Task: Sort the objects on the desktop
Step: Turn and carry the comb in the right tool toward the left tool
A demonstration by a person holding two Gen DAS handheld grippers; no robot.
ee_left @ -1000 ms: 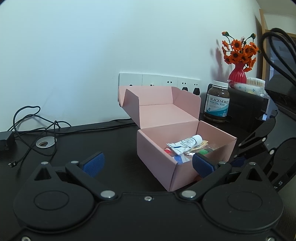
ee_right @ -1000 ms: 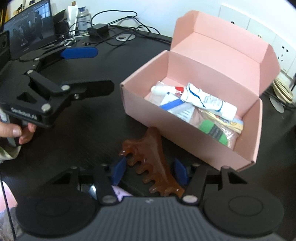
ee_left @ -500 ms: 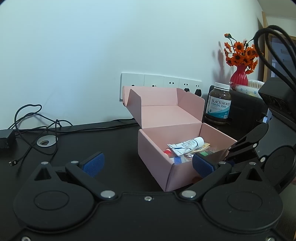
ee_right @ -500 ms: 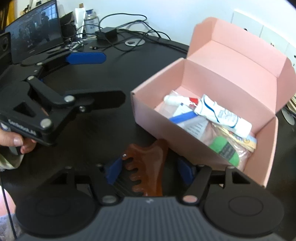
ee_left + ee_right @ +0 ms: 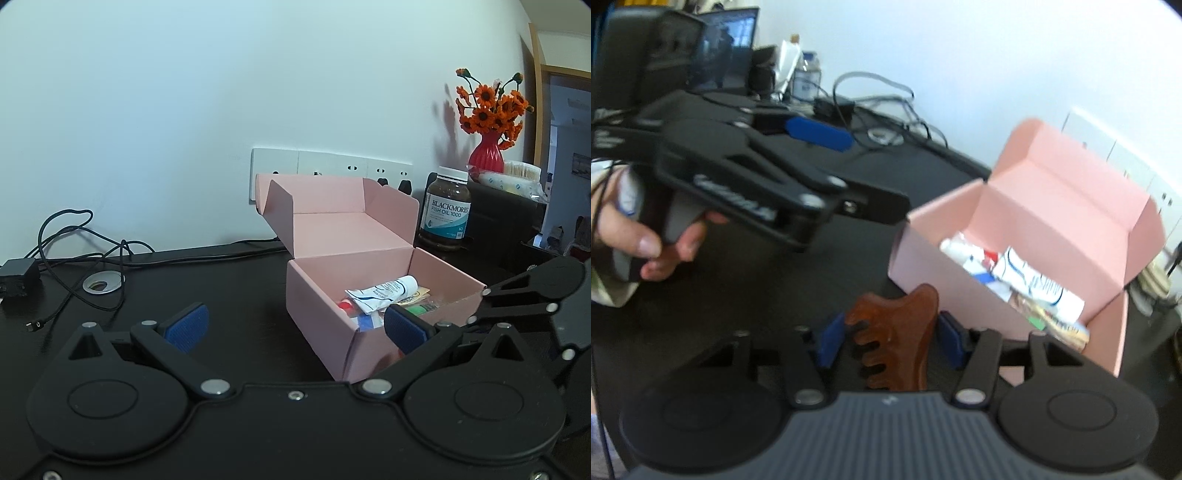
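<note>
An open pink cardboard box [image 5: 321,306] stands on the black desk with its lid flipped back; it holds a white tube [image 5: 384,291] and several small packets. My left gripper [image 5: 295,325] hovers open just left of the box's near corner, with nothing between its blue pads. In the right wrist view my right gripper [image 5: 891,343] is shut on a brown wooden comb [image 5: 897,332], held off the desk in front of the pink box [image 5: 923,254]. The comb's teeth point left. A hand [image 5: 646,243] grips the left gripper's handle.
A fish oil bottle [image 5: 447,208] and a red vase of orange flowers [image 5: 485,151] stand behind the box on the right. Cables and a power adapter [image 5: 16,277] lie at the back left. A laptop screen [image 5: 727,48] glows at the far end.
The right gripper's pads closed on the comb and lifted it off the desk, the view tilting up toward the box. The left gripper stayed open and shifted slightly.
</note>
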